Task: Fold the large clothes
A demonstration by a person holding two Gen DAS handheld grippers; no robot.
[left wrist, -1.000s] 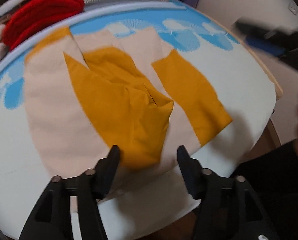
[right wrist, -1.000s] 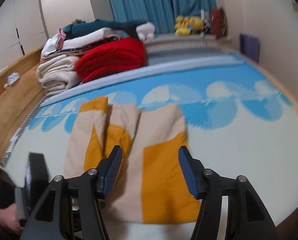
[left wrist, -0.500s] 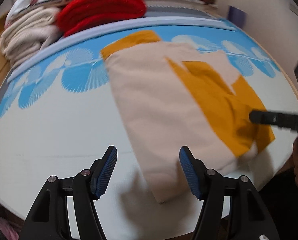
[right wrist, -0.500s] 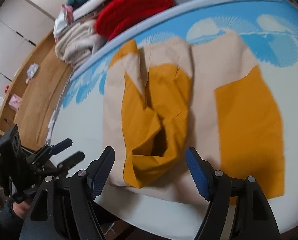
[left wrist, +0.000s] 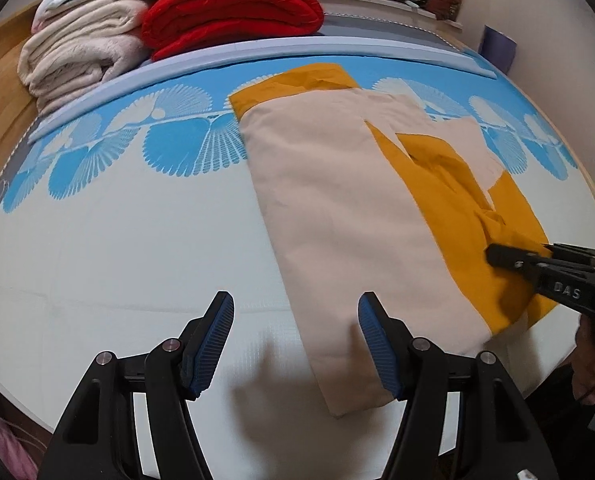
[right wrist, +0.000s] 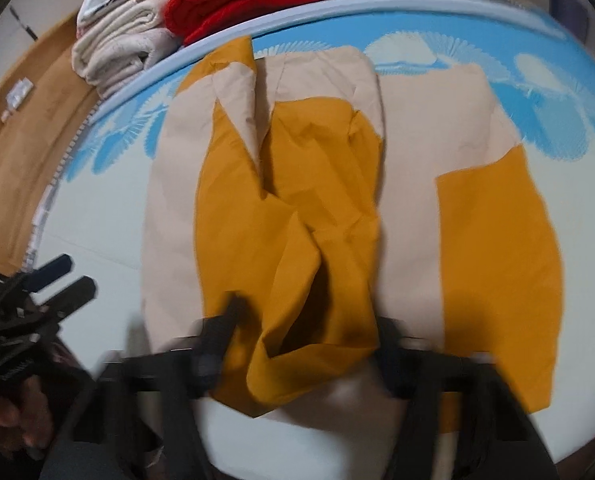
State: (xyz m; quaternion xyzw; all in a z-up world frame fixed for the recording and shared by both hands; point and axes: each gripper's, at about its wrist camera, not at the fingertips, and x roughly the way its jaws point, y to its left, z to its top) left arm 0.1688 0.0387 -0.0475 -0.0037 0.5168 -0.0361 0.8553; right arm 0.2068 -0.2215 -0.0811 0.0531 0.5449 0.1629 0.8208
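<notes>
In the left wrist view, the left tool (left wrist: pixel 295 338) hovers spread over the bed (left wrist: pixel 117 248), pinching nothing; the near corner of the beige and mustard garment (left wrist: pixel 337 208) lies by its right finger. At right, the right tool (left wrist: pixel 497 256) touches the mustard fabric.

In the right wrist view, the right tool (right wrist: pixel 305 336) is blurred; its jaws have just been closing, the mustard fold between them, a pinch not certain. The garment (right wrist: pixel 409 220) fills the centre. Folded blankets (right wrist: pixel 233 4) sit at top.
</notes>
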